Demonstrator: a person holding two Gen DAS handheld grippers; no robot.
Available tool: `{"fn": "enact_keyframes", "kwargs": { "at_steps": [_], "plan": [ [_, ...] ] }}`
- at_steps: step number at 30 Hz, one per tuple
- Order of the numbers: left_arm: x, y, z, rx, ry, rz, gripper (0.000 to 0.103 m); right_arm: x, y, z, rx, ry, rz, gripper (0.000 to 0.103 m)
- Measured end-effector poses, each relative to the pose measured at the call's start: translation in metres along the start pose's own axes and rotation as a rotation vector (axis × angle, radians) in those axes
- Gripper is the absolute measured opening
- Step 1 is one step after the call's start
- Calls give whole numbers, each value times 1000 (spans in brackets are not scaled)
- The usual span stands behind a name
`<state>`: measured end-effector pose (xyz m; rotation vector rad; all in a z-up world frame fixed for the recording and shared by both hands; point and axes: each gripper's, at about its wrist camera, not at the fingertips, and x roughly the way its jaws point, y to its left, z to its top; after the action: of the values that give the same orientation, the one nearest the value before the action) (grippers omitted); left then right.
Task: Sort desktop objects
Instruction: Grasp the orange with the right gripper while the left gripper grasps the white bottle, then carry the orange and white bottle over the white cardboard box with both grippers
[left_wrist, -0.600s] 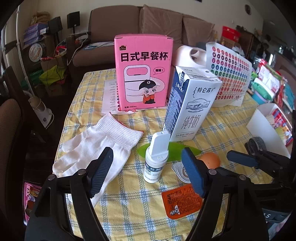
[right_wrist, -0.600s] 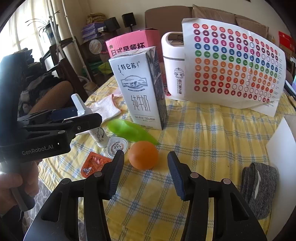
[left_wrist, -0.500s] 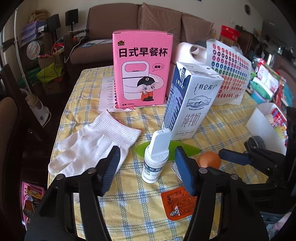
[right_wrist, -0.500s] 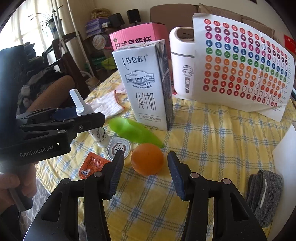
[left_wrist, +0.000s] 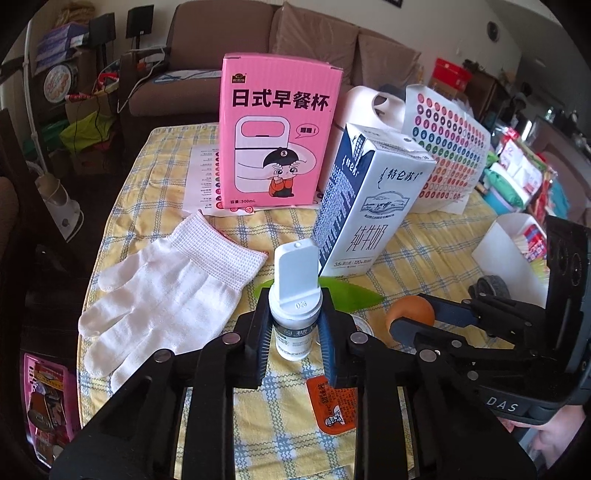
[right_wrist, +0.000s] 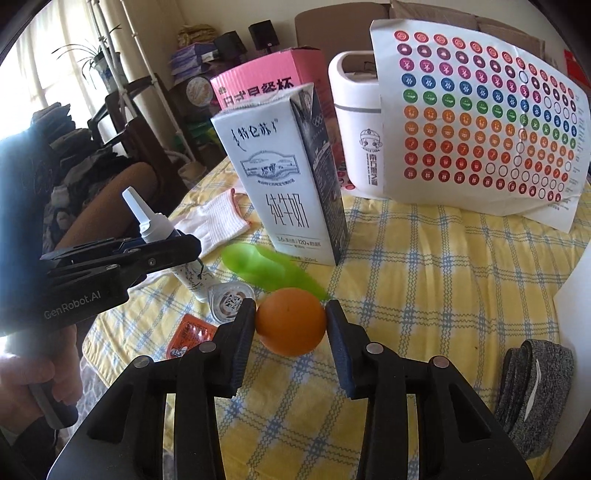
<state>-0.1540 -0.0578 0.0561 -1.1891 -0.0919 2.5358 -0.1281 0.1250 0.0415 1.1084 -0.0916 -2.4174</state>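
Since the earlier frames both grippers have pushed forward and narrowed around their targets. The left gripper, at lower centre of its view, now has its blue pads pressed against the sides of the small white bottle, apparently clamped on it just under the cap, where before the bottle stood well ahead of wide-open fingers. The right gripper, low in the middle of its view, has drawn in around the orange; its pads sit right at the fruit's sides, though whether they truly press on it I cannot tell. Each tool seems to have taken the item nearest its own side, probably so two things can be sorted at once. Both are held low and nearly level over the yellow checked tabletop, fingers pointing away from the person, whose hand grips the left tool's handle at the lower left of the right view. Just beyond lie a green leaf-shaped piece, a round sealed cup and an orange sauce packet; a white glove lies to the left, and a milk carton and a pink box stand behind.
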Motion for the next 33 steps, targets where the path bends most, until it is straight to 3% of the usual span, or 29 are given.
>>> {"fn": "enact_keyframes", "kwargs": {
  "at_steps": [15, 24, 33],
  "plan": [
    [-95, -45, 8, 55, -42, -83, 21, -110, 6, -6, 1, -77, -13, 39],
    [-110, -157, 19, 171, -20, -193, 21, -196, -50, -20, 107, -132, -91, 39],
    [-56, -280, 37, 267, 42, -257, 21, -240, -158, -38, 258, -114, -251, 39]
  ]
}}
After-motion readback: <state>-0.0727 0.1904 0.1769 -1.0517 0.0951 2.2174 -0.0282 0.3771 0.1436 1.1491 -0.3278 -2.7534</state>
